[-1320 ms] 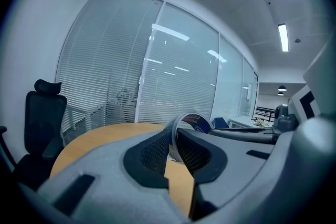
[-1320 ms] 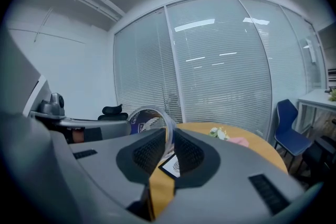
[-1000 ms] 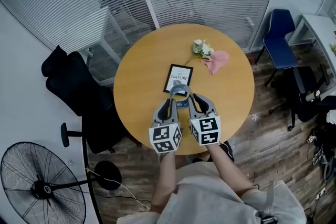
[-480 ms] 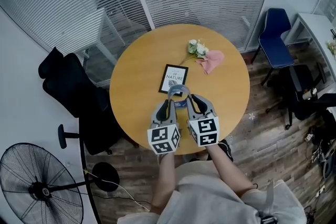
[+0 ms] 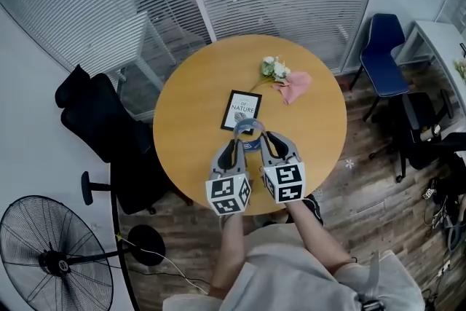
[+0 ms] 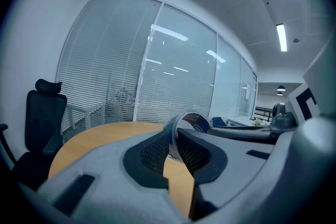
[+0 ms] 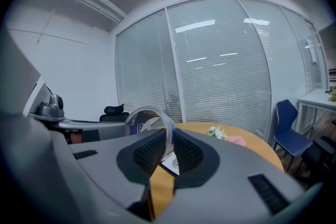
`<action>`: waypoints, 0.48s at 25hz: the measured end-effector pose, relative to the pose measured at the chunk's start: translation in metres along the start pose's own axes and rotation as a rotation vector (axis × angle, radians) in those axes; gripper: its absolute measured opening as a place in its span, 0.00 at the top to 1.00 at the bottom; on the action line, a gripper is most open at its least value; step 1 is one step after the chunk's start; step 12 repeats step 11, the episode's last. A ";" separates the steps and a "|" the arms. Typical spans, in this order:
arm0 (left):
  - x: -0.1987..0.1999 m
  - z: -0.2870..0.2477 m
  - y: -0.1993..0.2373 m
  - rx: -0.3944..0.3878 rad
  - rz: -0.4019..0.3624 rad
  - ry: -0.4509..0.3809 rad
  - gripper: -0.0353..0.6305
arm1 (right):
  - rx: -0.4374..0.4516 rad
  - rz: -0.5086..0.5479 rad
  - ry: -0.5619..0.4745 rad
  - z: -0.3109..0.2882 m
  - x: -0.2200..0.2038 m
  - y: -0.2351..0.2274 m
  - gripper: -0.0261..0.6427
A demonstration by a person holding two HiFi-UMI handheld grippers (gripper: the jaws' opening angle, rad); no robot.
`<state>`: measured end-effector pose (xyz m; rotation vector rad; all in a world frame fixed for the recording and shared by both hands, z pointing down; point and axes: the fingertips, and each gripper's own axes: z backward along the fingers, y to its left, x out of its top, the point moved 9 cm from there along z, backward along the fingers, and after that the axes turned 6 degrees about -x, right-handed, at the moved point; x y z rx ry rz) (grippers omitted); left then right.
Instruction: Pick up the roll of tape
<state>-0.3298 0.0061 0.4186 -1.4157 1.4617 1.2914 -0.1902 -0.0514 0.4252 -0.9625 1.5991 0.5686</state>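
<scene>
The roll of tape [image 5: 249, 128], a thin clear ring with a dark blue printed core, hangs upright above the near part of the round wooden table [image 5: 189, 105]. My left gripper [image 5: 238, 136] is shut on the ring's left side. In the left gripper view the tape [image 6: 192, 120] stands up between the mesh pads [image 6: 155, 150] of the left gripper [image 6: 173, 147]. My right gripper [image 5: 261, 136] grips the ring's right side, its jaws closing a little. In the right gripper view the tape [image 7: 150, 114] is pinched by the right gripper [image 7: 169, 150].
A black-framed card [image 5: 241, 110] lies flat just beyond the tape. White flowers [image 5: 275, 69] and a pink cloth [image 5: 295, 86] lie at the table's far side. A black office chair [image 5: 109, 135] and a fan [image 5: 51, 258] stand left, a blue chair [image 5: 384, 54] right.
The head view shifted slightly. Both grippers and the tape between them keep their place over the table.
</scene>
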 end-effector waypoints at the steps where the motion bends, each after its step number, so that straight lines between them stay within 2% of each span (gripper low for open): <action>1: 0.000 0.000 0.000 -0.001 -0.001 0.000 0.87 | -0.001 0.000 0.000 0.000 0.000 0.000 0.90; 12: 0.003 0.002 0.004 -0.001 -0.002 -0.005 0.87 | 0.000 -0.003 -0.002 -0.001 0.002 0.003 0.90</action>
